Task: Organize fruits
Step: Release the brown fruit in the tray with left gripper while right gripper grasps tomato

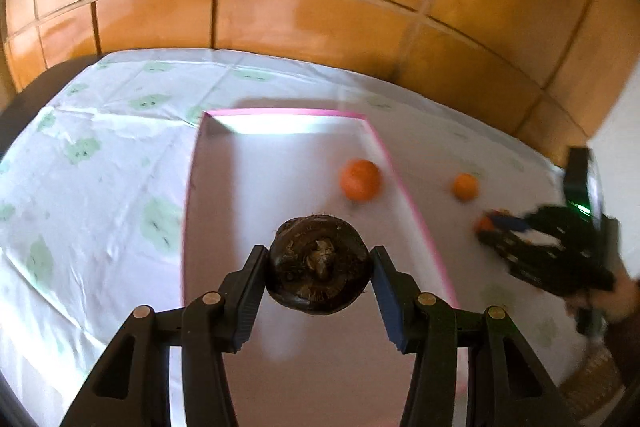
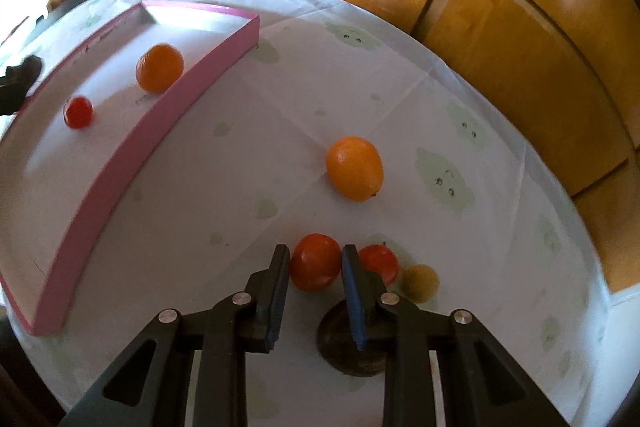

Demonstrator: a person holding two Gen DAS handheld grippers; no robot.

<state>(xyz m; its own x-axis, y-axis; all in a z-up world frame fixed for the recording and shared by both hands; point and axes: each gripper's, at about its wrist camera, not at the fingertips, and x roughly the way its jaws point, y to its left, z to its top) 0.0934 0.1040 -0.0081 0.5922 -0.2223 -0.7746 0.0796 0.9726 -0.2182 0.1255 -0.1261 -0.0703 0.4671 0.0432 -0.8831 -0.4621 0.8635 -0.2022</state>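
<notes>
My left tool (image 1: 320, 269) is clamped on a dark brown, rough-skinned round fruit (image 1: 319, 265), one pad on each side, and holds it above the white floor of a shallow pink-walled tray (image 2: 160, 131). The tray sits on a bench covered by a white cloth with pale green prints (image 2: 440, 107).

Inside the tray I see an orange (image 2: 159, 67) close to its right wall and a small red fruit (image 2: 78, 112) nearer the middle.

My right tool (image 2: 316, 267) points down at the cloth to the right of the tray, and its pads press both sides of a red-orange fruit (image 2: 314, 265), clamped on it. A second red fruit (image 2: 380, 261) lies just beyond the right finger, with a dull yellow-brown one (image 2: 420, 281) beside it. Another dark brown fruit (image 2: 340, 351) rests on the cloth under that finger, partly hidden. A larger orange (image 2: 355, 168) lies farther out on the cloth, apart from the others.

Orange-brown wooden panels (image 1: 320, 7) rise behind the bench.
</notes>
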